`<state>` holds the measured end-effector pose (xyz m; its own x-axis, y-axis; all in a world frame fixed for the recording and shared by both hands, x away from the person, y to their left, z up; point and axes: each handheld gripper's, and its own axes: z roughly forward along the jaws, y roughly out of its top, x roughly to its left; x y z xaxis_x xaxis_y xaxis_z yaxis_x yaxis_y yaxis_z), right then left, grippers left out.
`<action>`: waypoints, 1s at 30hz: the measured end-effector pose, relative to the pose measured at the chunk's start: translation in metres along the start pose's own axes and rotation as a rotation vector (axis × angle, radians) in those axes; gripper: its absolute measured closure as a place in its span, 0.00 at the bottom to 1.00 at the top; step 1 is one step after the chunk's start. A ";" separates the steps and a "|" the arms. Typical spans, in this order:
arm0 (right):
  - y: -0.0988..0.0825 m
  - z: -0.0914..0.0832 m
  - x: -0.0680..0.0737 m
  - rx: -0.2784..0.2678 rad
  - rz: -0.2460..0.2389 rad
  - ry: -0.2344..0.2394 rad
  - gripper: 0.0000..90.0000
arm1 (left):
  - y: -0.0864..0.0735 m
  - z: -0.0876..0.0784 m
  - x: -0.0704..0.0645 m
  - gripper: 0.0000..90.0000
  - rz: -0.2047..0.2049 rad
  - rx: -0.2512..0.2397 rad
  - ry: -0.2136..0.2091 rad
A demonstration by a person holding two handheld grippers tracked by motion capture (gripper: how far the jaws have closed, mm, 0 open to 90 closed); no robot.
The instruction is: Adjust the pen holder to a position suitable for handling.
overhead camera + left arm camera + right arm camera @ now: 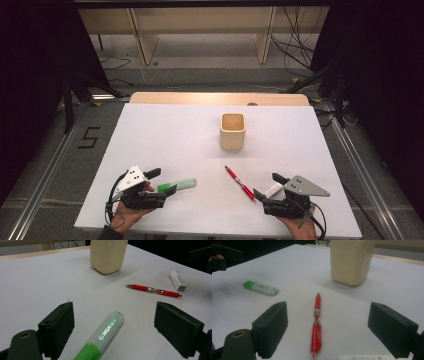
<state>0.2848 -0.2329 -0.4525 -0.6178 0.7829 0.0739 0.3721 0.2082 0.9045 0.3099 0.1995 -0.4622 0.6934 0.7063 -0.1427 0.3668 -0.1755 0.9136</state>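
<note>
White covers the table [165,135], on which a cream square cup [232,131] stands upright well beyond both grippers, farther from the person and between their lines of reach. The left gripper [162,181], held low in an upturned hand [125,212] and pointing toward the other gripper, has its jaws wide apart with the green highlighter [177,185] lying between them, pads off it. The right gripper [267,186], cradled likewise and aimed leftward, gapes equally wide, the red pen [240,183] lying just ahead of its jaws and a white eraser [273,190] between them, neither gripped.
</note>
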 end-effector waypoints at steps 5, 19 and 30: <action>0.000 0.001 0.000 -0.001 -0.001 0.000 0.19 | 0.000 0.001 0.000 0.18 0.000 0.006 -0.002; 0.010 0.008 -0.007 0.002 -0.003 -0.027 0.29 | 0.000 0.001 0.001 0.18 -0.004 -0.003 0.010; 0.024 0.018 -0.028 0.011 0.026 -0.050 0.35 | 0.000 0.000 0.002 0.18 -0.003 -0.003 0.015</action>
<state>0.3238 -0.2397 -0.4405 -0.5728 0.8162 0.0757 0.3951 0.1939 0.8980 0.3116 0.2005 -0.4625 0.6827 0.7172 -0.1397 0.3670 -0.1713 0.9143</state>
